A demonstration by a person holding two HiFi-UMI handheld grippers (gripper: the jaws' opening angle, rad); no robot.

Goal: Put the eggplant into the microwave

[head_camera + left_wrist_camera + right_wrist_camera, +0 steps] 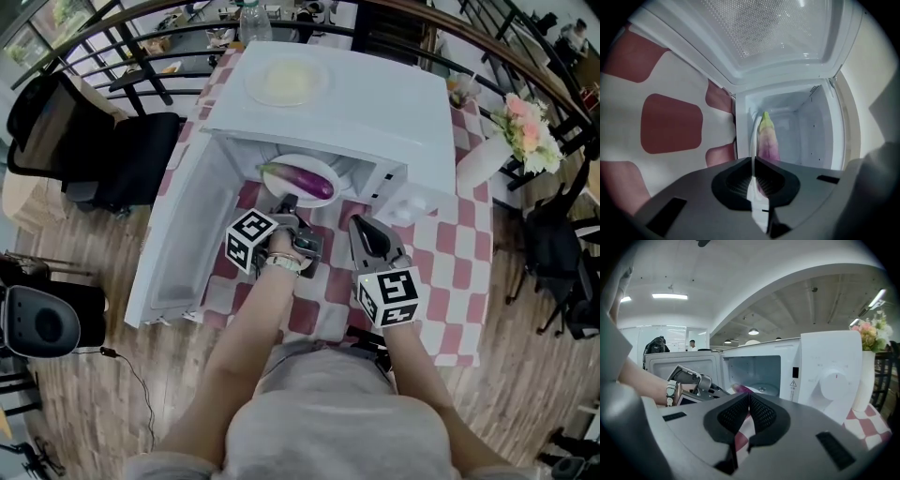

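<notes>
- eggplant [302,179] — lies on a white plate [314,165] in the mouth of the microwave [375,103]; the door [178,246] is swung wide to the left.
- left claw [288,204] — closed on the plate's near rim; in the left gripper view the rim stands edge-on between the pads, with the eggplant just behind.
- right claw [359,228] — jaws together, nothing in them; it hovers over the checked desk [459,246] just in front of the microwave.
- progress — judged nearly done: plate and eggplant look mostly inside the cavity.
- left to do — settle the plate, let go, draw the claw out; perhaps close the door.
</notes>
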